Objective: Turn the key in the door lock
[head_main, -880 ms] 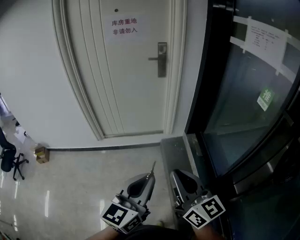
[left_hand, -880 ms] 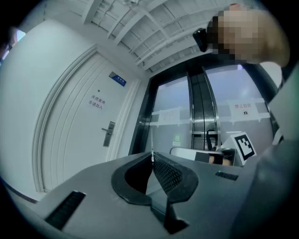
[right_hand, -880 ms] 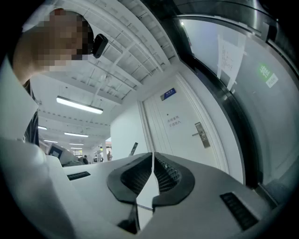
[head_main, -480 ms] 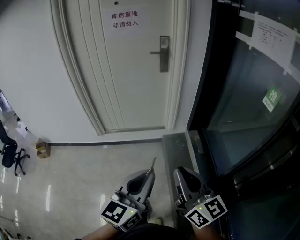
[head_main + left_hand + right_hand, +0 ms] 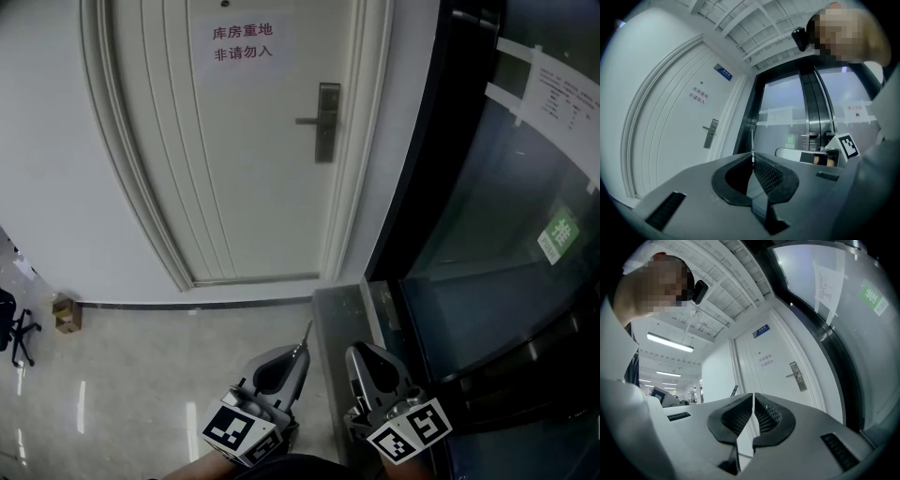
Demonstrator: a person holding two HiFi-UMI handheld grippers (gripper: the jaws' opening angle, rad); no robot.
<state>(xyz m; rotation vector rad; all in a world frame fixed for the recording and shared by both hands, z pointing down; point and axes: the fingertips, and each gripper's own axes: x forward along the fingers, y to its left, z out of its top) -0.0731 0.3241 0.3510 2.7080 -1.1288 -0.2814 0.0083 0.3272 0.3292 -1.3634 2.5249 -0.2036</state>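
A pale corridor wall holds a white panelled door [image 5: 253, 150] with a red-lettered sign [image 5: 242, 44], and dark glass doors [image 5: 506, 216] stand to the right. Over the last second the door has grown larger in the head view and the cardboard box [image 5: 64, 314] on the floor has slid further left. That looks like the person walking up to it.

The lock plate [image 5: 327, 122] is still well apart from both grippers, so turning hasn't begun. The left gripper [image 5: 298, 352] is pinching the key [image 5: 306, 336], whose blade juts forward. The right gripper [image 5: 361, 354] is pressed together on nothing.

The key shows only as a thin sliver, its head buried in the jaws. I can't make out a keyhole on the plate.
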